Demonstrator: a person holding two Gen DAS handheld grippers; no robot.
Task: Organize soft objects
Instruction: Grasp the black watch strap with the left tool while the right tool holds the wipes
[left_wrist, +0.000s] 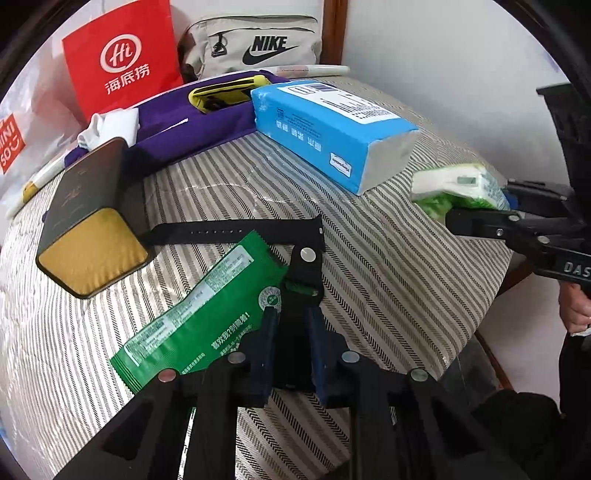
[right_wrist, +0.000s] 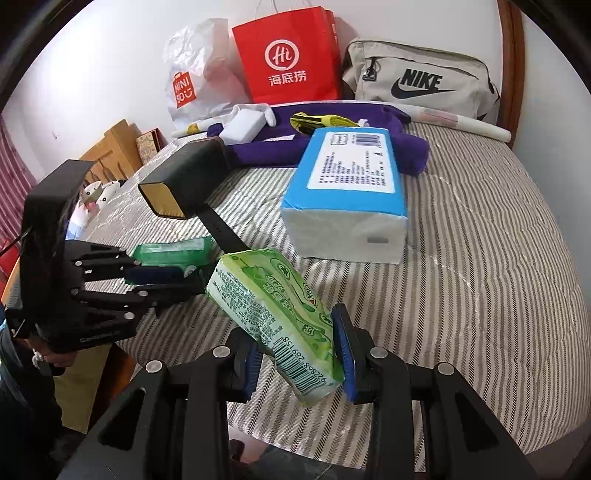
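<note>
My left gripper (left_wrist: 291, 295) is shut on the edge of a flat green packet (left_wrist: 207, 310), held just above the striped bed; it also shows in the right wrist view (right_wrist: 173, 273) with the packet (right_wrist: 170, 253). My right gripper (right_wrist: 299, 354) is shut on a light green tissue pack (right_wrist: 269, 306), lifted over the bed's front edge; the pack also shows in the left wrist view (left_wrist: 461, 188). A large blue tissue pack (right_wrist: 347, 192) lies on the bed, as does a purple garment (right_wrist: 332, 140).
A black box with a gold end (left_wrist: 88, 218) and a black strap (left_wrist: 236, 232) lie on the striped bed (right_wrist: 480, 258). A red paper bag (right_wrist: 288, 55), a white plastic bag (right_wrist: 195, 70) and a Nike pouch (right_wrist: 421, 77) stand against the wall.
</note>
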